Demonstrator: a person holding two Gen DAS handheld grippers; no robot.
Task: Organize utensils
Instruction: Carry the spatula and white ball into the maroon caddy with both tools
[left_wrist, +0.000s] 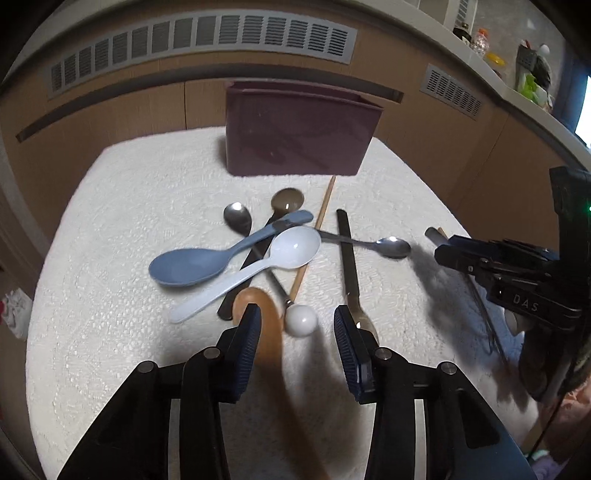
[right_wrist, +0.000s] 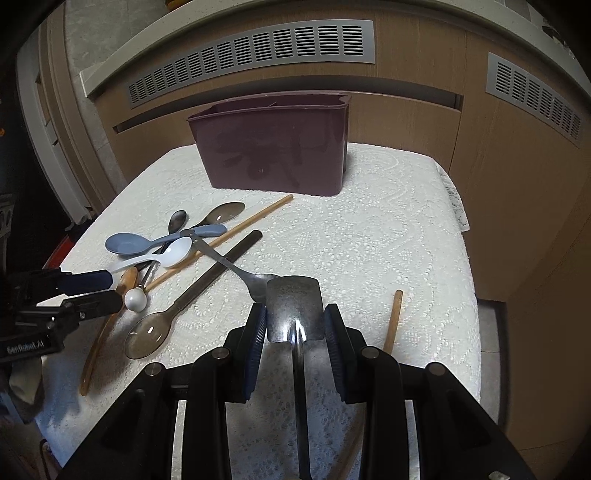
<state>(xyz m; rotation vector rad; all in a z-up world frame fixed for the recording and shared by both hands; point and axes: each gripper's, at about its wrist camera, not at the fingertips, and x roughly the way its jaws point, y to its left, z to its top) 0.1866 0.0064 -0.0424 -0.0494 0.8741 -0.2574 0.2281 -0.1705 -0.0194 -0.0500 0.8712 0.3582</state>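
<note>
this looks like a home, likely a living or dining corner. ahead of the claws, wood-grain cabinet panels (right_wrist: 406, 122) with grey slatted vents (right_wrist: 255, 55) enclose what seems a radiator under a pale sill. a white lace cloth (right_wrist: 369, 240) covers the small table below them. up and to the right of the left claw, bottles and household clutter (left_wrist: 532, 74) crowd the sill.

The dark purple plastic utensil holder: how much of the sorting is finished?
Nothing shows above the rim of the dark purple plastic utensil holder. In hand: the right gripper grips a flat metal spatula. Left: the blue plastic spoon, white plastic spoon and others on the cloth; left gripper is open.
</note>
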